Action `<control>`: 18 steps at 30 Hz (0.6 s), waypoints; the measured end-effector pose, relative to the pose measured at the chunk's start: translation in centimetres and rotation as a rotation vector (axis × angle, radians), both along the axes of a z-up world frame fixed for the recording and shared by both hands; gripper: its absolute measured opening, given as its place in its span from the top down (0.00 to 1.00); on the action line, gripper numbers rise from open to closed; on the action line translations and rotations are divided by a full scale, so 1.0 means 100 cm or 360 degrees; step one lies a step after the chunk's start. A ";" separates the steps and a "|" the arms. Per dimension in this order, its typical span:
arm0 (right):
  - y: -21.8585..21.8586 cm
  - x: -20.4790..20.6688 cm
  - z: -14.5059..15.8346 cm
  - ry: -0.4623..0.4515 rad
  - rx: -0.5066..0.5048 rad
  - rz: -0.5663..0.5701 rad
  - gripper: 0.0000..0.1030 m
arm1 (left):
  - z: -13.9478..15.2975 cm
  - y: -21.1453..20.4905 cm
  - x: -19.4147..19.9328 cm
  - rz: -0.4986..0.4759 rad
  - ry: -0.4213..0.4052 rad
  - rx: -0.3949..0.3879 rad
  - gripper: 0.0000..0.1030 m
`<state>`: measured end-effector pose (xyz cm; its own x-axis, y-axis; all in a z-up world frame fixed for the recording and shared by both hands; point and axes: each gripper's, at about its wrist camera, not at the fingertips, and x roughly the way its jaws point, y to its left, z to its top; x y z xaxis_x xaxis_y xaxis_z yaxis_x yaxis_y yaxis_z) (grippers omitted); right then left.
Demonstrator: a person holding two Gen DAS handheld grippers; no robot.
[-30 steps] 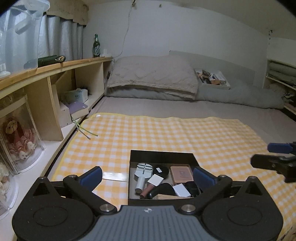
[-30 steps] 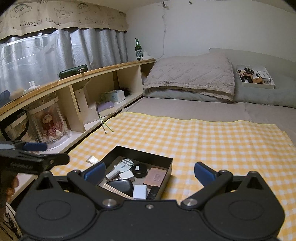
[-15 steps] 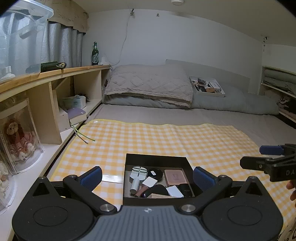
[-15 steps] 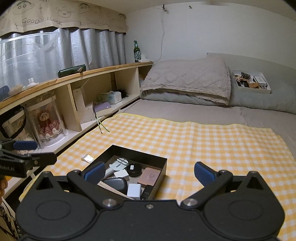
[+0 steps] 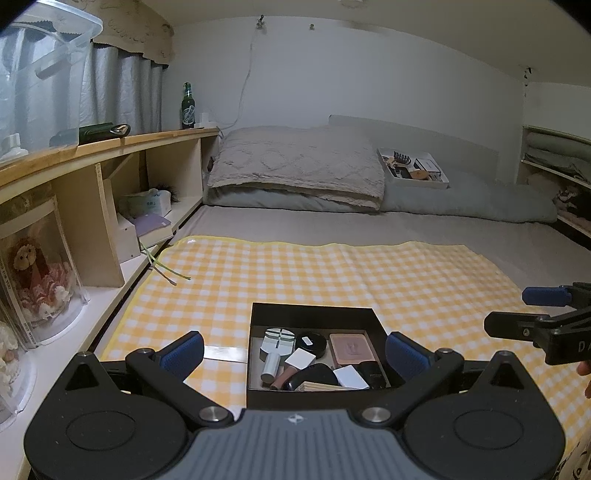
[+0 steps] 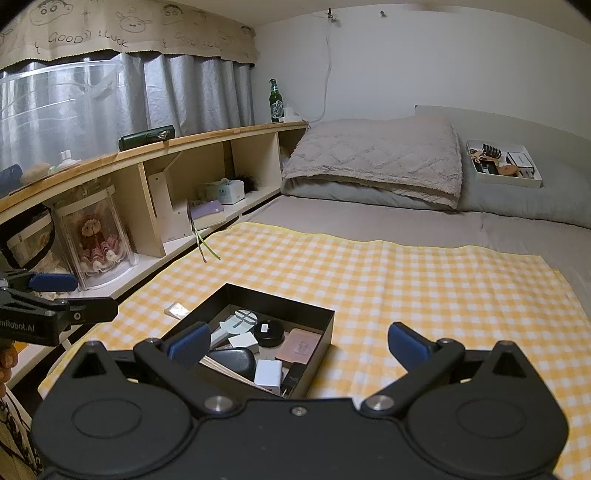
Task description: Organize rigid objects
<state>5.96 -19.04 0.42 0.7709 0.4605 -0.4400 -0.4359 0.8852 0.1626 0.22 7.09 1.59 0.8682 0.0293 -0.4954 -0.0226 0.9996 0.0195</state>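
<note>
Several small rigid items fill a black box (image 5: 312, 354) on the yellow checked cloth (image 5: 332, 273), near centre. Left gripper (image 5: 293, 350) and right gripper (image 6: 295, 341) hover above it, jaws wide, empty. Likely light, hard, some slick: round black compact (image 5: 312, 341), pink case (image 5: 349, 349), white block (image 6: 267, 371). Grip across flat sides; the packed pile may shift.

"GOOD LUCK" scrawled on the curtain valance (image 6: 125, 33); "nRobot.AI" printed on the left gripper (image 6: 55, 299).
</note>
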 end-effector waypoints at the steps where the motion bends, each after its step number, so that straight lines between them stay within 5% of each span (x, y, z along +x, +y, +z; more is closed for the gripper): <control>1: 0.000 0.000 0.000 0.0001 0.0000 0.0002 0.00 | 0.000 0.000 0.000 -0.0002 0.0001 0.0002 0.00; 18: -0.001 -0.002 0.000 0.0001 0.0003 -0.0008 0.00 | -0.001 -0.001 0.000 -0.0007 0.0009 0.0015 0.00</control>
<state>5.78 -19.18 0.47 0.7729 0.4574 -0.4397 -0.4312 0.8871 0.1649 0.24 6.95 1.46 0.8655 0.0301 -0.5001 -0.0178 0.9994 0.0293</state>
